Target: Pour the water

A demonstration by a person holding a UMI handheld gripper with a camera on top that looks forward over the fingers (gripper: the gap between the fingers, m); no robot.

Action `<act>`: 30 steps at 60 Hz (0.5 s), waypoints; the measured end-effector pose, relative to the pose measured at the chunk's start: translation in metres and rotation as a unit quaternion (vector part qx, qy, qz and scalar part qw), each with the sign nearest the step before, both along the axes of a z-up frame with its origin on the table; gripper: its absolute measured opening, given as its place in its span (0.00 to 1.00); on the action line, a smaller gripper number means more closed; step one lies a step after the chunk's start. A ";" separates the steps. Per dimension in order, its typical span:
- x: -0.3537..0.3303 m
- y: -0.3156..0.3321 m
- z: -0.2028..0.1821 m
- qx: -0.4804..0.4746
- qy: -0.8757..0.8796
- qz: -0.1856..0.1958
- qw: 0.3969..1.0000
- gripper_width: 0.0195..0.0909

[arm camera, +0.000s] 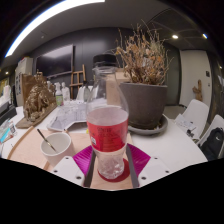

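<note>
As the bottle (107,125) stands upright between the fingers of the gripper (109,163), no pouring is under way; judged from this view, the task sits at the grasp-or-carry stage, with the tilt and the pour itself left to do. Gripper state: the magenta pads (83,160) show at both sides of the bottle's base and appear to press on it, so I read the gripper as clenched on the bottle, though contact on the far faces is hidden. Bottle: clear, narrow-necked, holding a red-pink liquid up to roughly the shoulder; whether a cap is on cannot be told. Whether its base rests on the white table (170,145) or is lifted clear cannot be told either. Candidate receiver: a small white bowl (55,144) toward the table's left edge, near the bottle, with a utensil leaning in it; its contents are not visible. Beyond the bottle, toward the table's far right, a grey planter (146,100) with dried stems stands on a saucer.
</note>
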State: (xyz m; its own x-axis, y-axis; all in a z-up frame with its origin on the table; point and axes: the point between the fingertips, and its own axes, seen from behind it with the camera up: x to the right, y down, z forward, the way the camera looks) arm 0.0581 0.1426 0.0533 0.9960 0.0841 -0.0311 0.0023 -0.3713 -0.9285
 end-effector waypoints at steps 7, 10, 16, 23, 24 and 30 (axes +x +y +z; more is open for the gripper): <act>0.004 -0.015 -0.001 -0.030 0.003 -0.017 0.999 0.91; 0.007 -0.028 0.000 -0.051 0.002 -0.025 0.998 0.92; 0.006 -0.062 0.018 -0.076 -0.009 -0.046 0.996 0.92; -0.010 -0.119 0.051 -0.097 -0.023 -0.061 0.993 0.92; -0.015 -0.128 0.056 -0.101 -0.024 -0.060 0.993 0.92; -0.042 -0.185 0.083 -0.116 -0.026 -0.059 0.991 0.92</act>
